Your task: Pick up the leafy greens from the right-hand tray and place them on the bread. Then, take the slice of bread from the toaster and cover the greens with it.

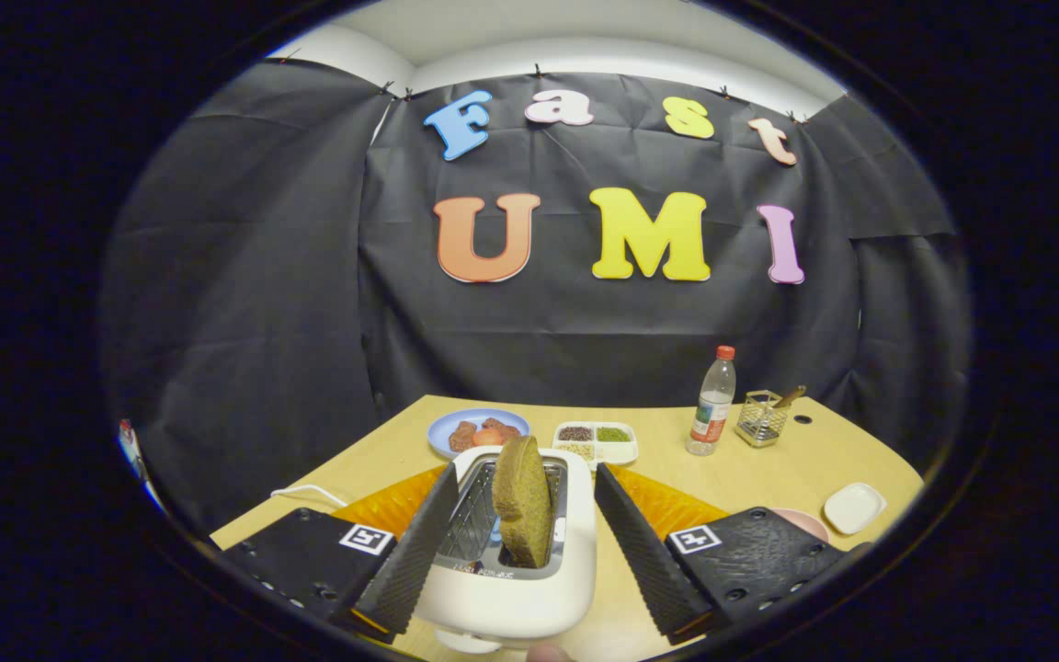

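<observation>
I am holding my tongs [522, 542] spread wide over the white toaster [511, 588], one ribbed finger [419, 542] on each side of it, gripping nothing. Taking the toaster as my landmark: it is sitting on the wooden table [750, 473] right between my fingers, with orange trays [663, 504] showing just behind it on both sides. The slice of bread [523, 501] is standing in the toaster's slot, about half of it sticking up above the rim.

I am judging that I am on the second part of the job. The slice is not yet lifted out, so the covering is left to do; I cannot see the greens or the bottom bread, so I cannot confirm the first part.

The slice is standing on edge, long axis nearly vertical, top tipped slightly away from the toaster toward the blue plate [478, 429] and the divided white dish [596, 442] beyond. Its broad faces are turned toward my two fingers.
</observation>
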`<action>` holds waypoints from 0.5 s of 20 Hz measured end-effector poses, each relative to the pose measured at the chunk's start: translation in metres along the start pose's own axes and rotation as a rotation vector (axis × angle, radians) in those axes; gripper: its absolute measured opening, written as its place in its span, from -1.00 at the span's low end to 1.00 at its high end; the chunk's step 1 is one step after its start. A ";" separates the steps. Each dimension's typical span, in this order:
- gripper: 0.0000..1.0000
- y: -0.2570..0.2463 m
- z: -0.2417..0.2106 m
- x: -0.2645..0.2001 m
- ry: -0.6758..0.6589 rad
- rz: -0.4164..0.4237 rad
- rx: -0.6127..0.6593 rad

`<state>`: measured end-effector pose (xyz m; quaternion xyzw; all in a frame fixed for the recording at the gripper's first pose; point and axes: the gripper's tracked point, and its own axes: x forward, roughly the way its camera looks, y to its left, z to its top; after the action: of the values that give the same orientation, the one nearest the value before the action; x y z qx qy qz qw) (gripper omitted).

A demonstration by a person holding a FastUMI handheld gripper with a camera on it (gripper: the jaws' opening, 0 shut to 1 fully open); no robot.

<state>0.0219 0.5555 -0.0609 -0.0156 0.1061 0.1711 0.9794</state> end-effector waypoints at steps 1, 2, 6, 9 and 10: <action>0.78 0.001 -0.005 0.008 0.020 -0.002 0.010; 0.67 0.003 -0.007 0.014 0.038 -0.003 0.021; 0.24 0.010 -0.016 0.027 0.108 0.010 0.053; -0.45 0.010 -0.018 0.035 0.132 0.004 0.067; -0.33 0.004 -0.019 0.035 0.132 -0.021 0.074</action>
<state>0.0490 0.5695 -0.0867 0.0082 0.1767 0.1555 0.9719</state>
